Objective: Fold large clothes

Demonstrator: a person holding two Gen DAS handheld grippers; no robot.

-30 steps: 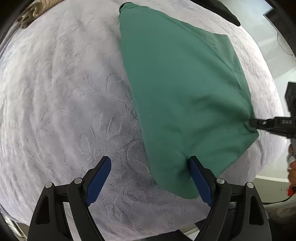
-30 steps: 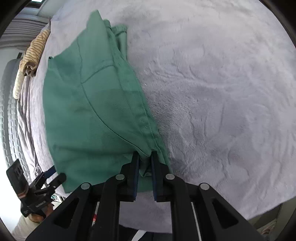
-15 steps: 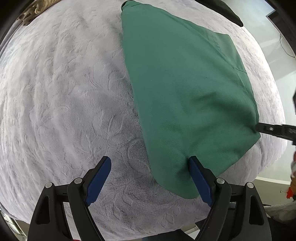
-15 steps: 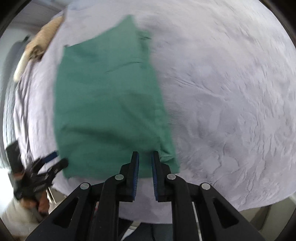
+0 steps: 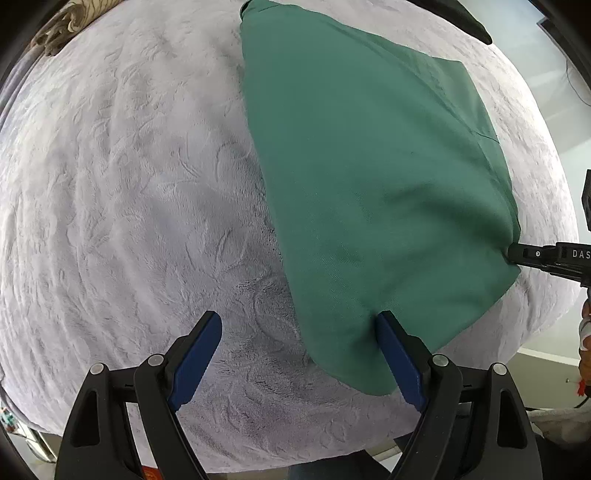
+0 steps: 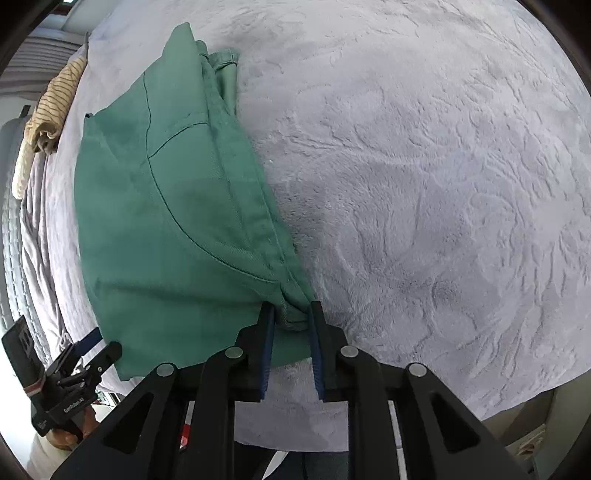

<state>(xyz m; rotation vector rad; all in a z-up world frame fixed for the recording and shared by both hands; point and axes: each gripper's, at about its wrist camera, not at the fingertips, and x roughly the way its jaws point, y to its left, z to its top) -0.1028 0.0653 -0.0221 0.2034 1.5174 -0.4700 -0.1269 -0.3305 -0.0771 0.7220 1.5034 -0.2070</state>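
A folded green garment (image 5: 369,177) lies on a pale grey plush bed cover (image 5: 129,184). My left gripper (image 5: 299,325) is open, its right finger at the garment's near corner and its left finger over bare cover. In the right wrist view the garment (image 6: 166,206) fills the left half. My right gripper (image 6: 291,314) has its blue pads close together with the garment's near right corner bunched between them. It also shows in the left wrist view (image 5: 517,254) at the garment's right corner. The left gripper shows at the lower left of the right wrist view (image 6: 96,347).
A striped tan cloth (image 6: 55,107) and a grey bundle (image 6: 33,229) lie along the bed's far left side. A dark object (image 5: 461,18) sits beyond the garment. The bed edge (image 6: 424,424) runs just under both grippers.
The right gripper had pulled back from the garment corner half a second ago; now the corner is between its pads again. The left gripper stays open in place.
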